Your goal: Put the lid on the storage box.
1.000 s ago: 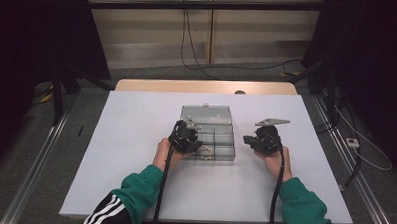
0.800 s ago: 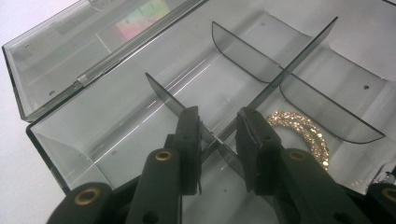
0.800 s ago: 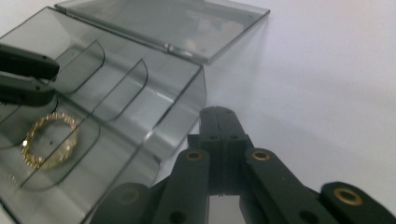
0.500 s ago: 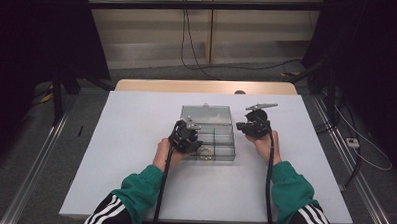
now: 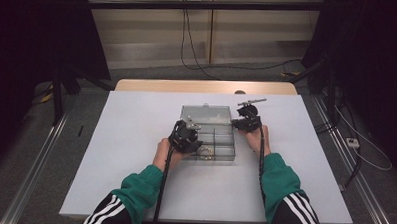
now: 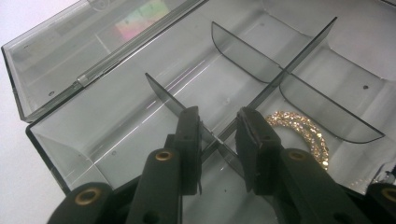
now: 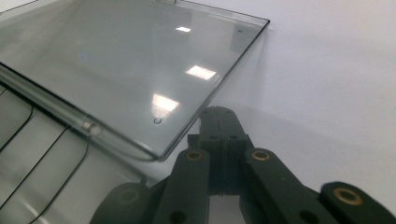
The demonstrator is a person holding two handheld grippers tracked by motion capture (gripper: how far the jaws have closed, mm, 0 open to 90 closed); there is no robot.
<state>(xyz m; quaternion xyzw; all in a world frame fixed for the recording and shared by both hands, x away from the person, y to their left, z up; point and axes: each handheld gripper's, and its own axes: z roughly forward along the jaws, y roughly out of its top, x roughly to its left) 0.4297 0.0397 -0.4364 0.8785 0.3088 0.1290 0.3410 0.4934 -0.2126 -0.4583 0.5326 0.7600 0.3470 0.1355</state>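
High view: we see the clear plastic box [image 5: 208, 135] mid-table on the white table [image 5: 110, 154], lid [image 5: 206, 113] open and laid back toward 12 o'clock. Left gripper [image 5: 186, 135] sits at the box's 9 o'clock edge, right gripper [image 5: 246, 119] at the box's 2 o'clock corner, by the lid. A gold bracelet [image 5: 205, 152] lies in the near compartment, about 5 o'clock of the left gripper.

Left gripper view: adds detail the high one lacks. Left gripper [image 6: 218, 135] jaws stand narrow, straddling a thin divider [image 6: 164, 96] inside the box [image 6: 116, 126]; we can't tell whether the pads press on it. Bracelet [image 6: 299, 133] lies just at 3 o'clock of the jaws, one compartment over.

Right gripper view: right gripper [image 7: 222, 122] jaws fully closed, nothing between them, tip tucked under the lid's [image 7: 121, 70] free corner, table [image 7: 327, 93] beyond. Touching or not, can't tell.

Versus a second ago: right gripper has moved from well off the box's 3 o'clock side in to the lid corner; left gripper and box unchanged.
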